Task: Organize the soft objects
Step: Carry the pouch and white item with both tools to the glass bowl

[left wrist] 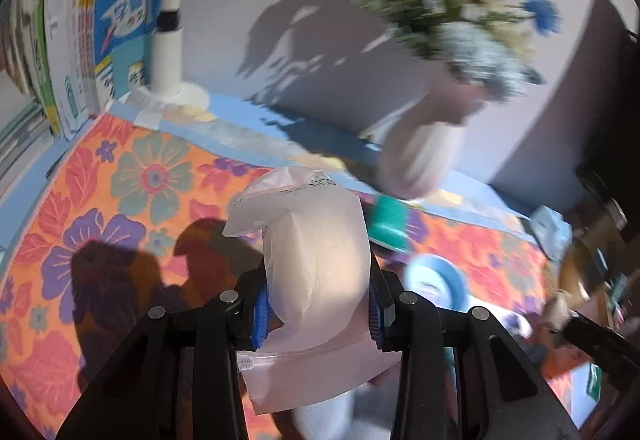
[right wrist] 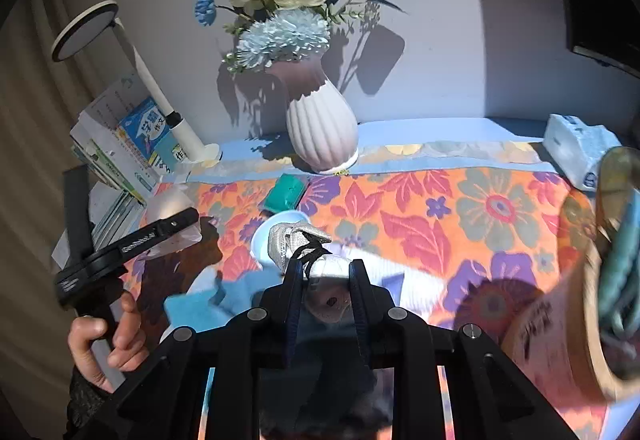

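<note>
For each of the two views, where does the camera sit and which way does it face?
Left wrist: rides the left gripper, looking down along its fingers at the clear plastic bag they clamp, toward the wall; no hand shows.
Right wrist: rides the right gripper, tilted down over the floral cloth, its fingers shut on a grey fabric item; the person's left hand shows.
Shared: the white ribbed vase, teal block, desk lamp and books.
</note>
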`<state>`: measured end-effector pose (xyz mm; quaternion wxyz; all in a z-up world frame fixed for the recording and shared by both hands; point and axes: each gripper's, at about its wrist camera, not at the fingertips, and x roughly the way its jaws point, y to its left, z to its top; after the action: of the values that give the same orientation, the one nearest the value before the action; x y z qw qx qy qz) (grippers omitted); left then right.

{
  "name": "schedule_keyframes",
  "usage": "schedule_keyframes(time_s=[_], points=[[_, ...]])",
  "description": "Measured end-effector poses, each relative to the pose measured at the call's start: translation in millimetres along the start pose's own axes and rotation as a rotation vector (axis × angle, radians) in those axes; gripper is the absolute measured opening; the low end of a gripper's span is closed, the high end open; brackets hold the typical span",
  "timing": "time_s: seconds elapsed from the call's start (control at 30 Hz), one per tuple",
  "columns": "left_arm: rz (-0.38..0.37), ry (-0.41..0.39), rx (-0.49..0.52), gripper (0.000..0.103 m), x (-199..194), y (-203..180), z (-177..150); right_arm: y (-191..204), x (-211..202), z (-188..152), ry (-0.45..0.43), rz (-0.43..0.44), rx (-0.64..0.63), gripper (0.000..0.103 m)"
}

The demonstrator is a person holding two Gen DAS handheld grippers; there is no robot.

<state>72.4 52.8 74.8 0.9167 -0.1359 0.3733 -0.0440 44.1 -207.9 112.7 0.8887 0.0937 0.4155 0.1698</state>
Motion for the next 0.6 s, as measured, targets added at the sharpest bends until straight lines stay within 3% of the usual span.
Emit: schedule_keyframes(time_s=[0.2, 0.33, 0.47, 0.57, 0.6], points=[[-0.062, -0.021, 0.086, 0.035, -40.6, -41.6, -23.9, 8.8, -39.7, -43.4, 0.014, -0.134, -0.037, 0.023], [-0.094, -0.031, 0.141, 0.035, -58.5, -69.7, -42.0, -21.4, -66.5, -89.6, 0.029, -0.274, 0.038, 0.023], [-0.126, -0.037, 0.184, 0.035, -68.4, -94.9, -53.3, -64.6, -61.2, -125.5, 0.095, -0.310, 0.166, 0.023], [-0.138, -0.040, 0.206, 0.035, -76.7, -108.5, -58.3, -79.0, -58.7, -138.0, 0.098, -0.238, 0.213, 0.025], [-0.141, -0.042, 0.209, 0.035, -79.2, -110.7, -59.5, -79.5, -59.2, -138.9, 0.108, -0.221, 0.206, 0.032]])
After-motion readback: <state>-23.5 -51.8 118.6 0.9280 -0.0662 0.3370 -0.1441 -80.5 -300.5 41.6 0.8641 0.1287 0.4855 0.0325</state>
